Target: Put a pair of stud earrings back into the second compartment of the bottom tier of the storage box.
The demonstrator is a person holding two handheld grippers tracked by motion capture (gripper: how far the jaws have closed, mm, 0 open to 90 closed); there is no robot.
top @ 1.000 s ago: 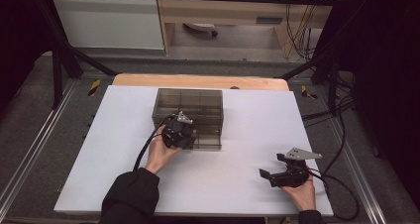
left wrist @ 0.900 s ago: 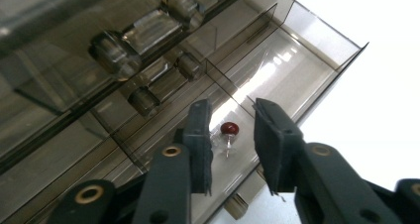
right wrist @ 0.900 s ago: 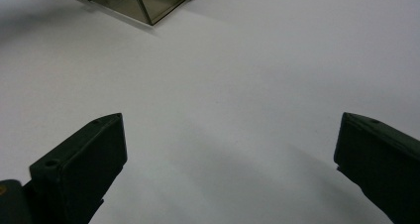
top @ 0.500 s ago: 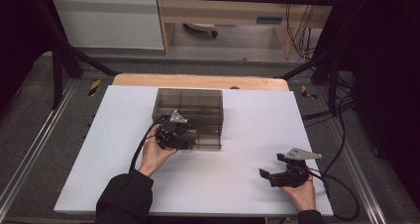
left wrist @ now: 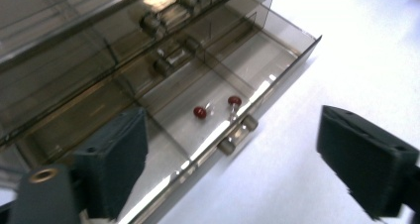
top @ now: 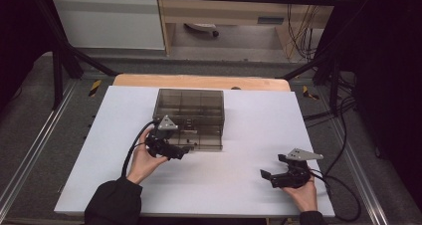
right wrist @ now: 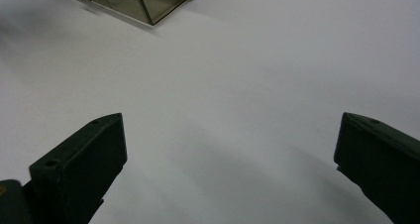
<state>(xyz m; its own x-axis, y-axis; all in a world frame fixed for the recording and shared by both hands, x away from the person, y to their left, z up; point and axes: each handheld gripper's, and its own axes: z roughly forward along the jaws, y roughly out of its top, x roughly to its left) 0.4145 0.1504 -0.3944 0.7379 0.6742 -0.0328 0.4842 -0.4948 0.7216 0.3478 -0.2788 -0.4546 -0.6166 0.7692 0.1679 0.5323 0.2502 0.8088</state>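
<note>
The drawer (left wrist: 208, 115) is pulled out from the bottom of the smoky see-through box (top: 191, 108), and it sits on the white table (top: 249, 185) near the middle, a bit to my left. Its front edge is the long way — it runs from low left to high right in the left gripper view, with a little two-knob handle (left wrist: 236, 134) stuck on the outside of it. The handle lies ahead of my left jaws and between them, closer to the jaw on the left of that view.

Inside the drawer I see two small red beads (left wrist: 200, 112) lying close together on the clear floor (one has a thin shiny pin on it, I think). The drawer is brownish and glassy, with thin walls.

My left gripper (left wrist: 233, 169) is the near one — it hovers just over the open drawer, jaws spread wide, holding nothing. My right gripper (right wrist: 230, 169) is well apart, down at the right corner of the table, jaws also spread wide over bare white. So the left one should do the next move, I think.
</note>
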